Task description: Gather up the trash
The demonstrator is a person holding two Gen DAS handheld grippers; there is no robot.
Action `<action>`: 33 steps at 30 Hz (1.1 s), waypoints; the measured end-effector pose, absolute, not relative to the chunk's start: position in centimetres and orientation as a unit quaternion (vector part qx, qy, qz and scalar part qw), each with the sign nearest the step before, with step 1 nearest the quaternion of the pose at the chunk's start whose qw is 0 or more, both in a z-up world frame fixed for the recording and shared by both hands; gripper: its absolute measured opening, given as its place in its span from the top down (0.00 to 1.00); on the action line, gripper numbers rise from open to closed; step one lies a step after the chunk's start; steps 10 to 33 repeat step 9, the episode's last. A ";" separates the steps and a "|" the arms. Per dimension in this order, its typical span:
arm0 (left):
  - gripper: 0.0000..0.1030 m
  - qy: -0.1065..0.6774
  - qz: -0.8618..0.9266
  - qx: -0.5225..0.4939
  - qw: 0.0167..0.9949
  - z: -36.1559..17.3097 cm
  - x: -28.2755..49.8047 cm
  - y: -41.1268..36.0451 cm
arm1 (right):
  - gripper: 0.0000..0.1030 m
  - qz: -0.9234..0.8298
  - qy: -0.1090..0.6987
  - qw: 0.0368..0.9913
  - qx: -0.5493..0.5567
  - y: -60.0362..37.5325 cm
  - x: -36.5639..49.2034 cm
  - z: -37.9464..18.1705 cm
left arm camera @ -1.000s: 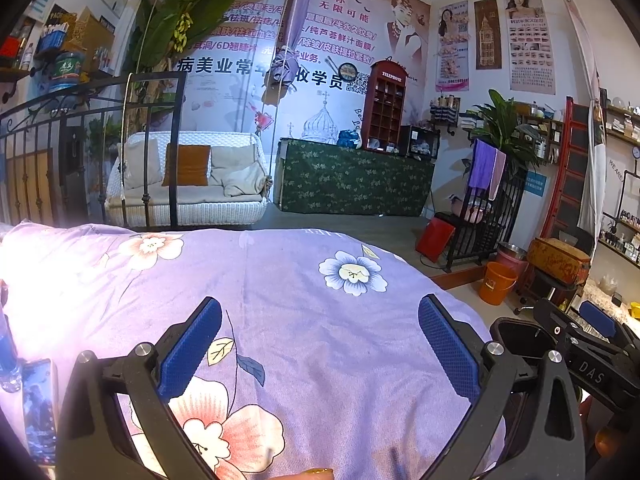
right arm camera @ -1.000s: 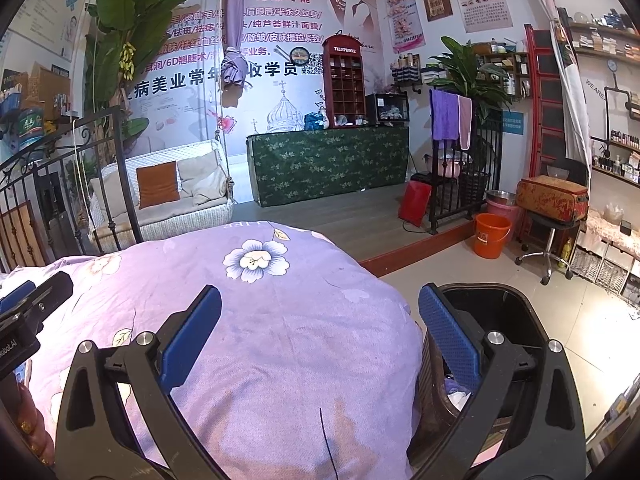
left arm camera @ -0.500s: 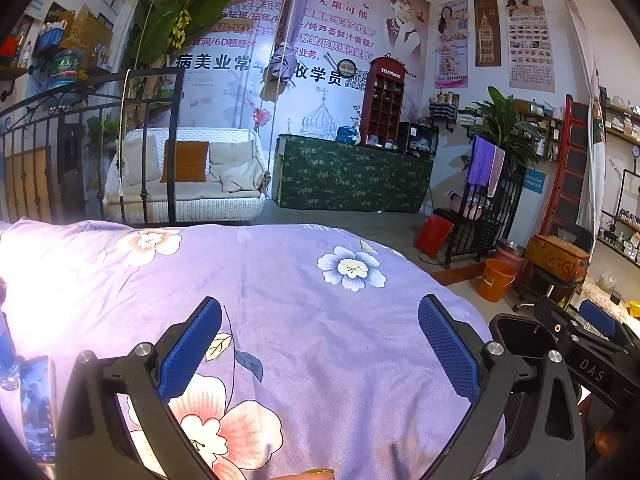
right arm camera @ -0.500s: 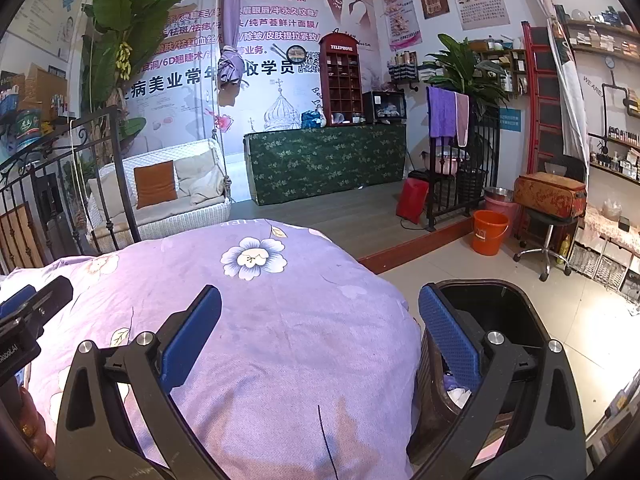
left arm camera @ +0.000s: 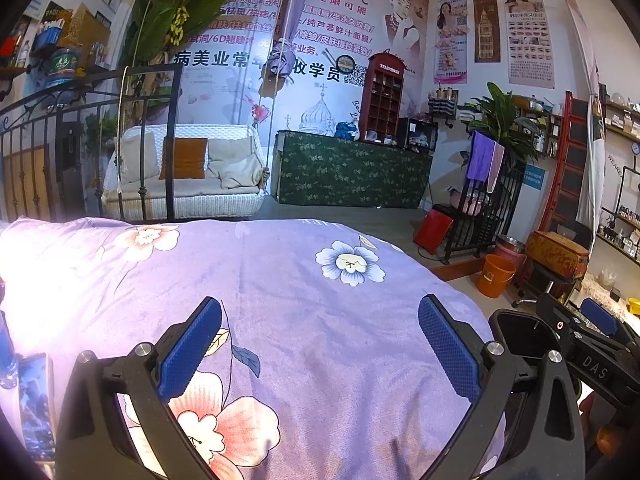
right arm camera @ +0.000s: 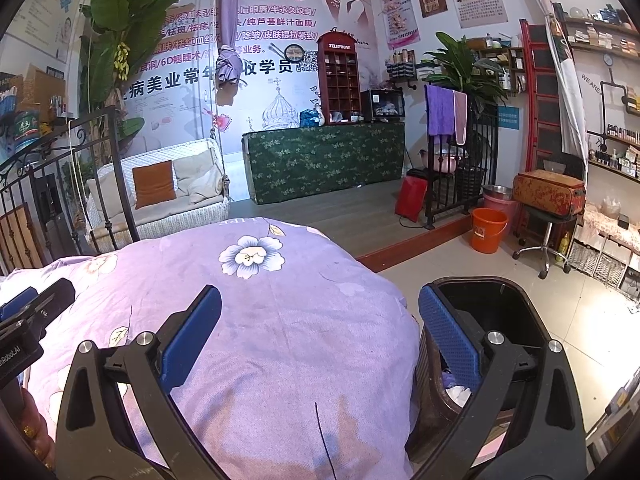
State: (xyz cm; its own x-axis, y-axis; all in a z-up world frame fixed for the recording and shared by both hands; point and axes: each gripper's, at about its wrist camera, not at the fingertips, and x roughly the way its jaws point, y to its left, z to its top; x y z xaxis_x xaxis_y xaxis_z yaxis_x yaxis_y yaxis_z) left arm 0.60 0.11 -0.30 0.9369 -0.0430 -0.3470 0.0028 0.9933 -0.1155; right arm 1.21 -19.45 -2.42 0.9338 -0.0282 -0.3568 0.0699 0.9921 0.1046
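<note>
My left gripper [left arm camera: 320, 344] is open and empty above a purple floral bedspread [left arm camera: 280, 280]. My right gripper [right arm camera: 320, 344] is open and empty too, at the bed's right edge [right arm camera: 280, 360]. A black trash bin [right arm camera: 504, 300] stands on the floor beside the bed, right behind my right finger; some white and purple scraps [right arm camera: 456, 390] lie inside it. The bin's rim [left arm camera: 516, 326] also shows in the left wrist view, with the right gripper's body [left arm camera: 592, 340] over it. I see no loose trash on the bedspread.
A phone [left arm camera: 34, 396] lies on the bed at far left. An iron bed frame [left arm camera: 88, 152] is behind the bed. Beyond are a white swing sofa [left arm camera: 184, 176], a green-covered counter [right arm camera: 324, 160], an orange bucket [right arm camera: 488, 230] and a stool with a case [right arm camera: 548, 196].
Both views shift only slightly; the grippers stay open and empty over the bed.
</note>
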 end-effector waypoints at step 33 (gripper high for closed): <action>0.06 0.182 -0.010 -0.051 0.982 -0.2 0.6 -0.1 | 0.05 -0.025 0.181 0.981 0.059 -19.5 1.2 -2.4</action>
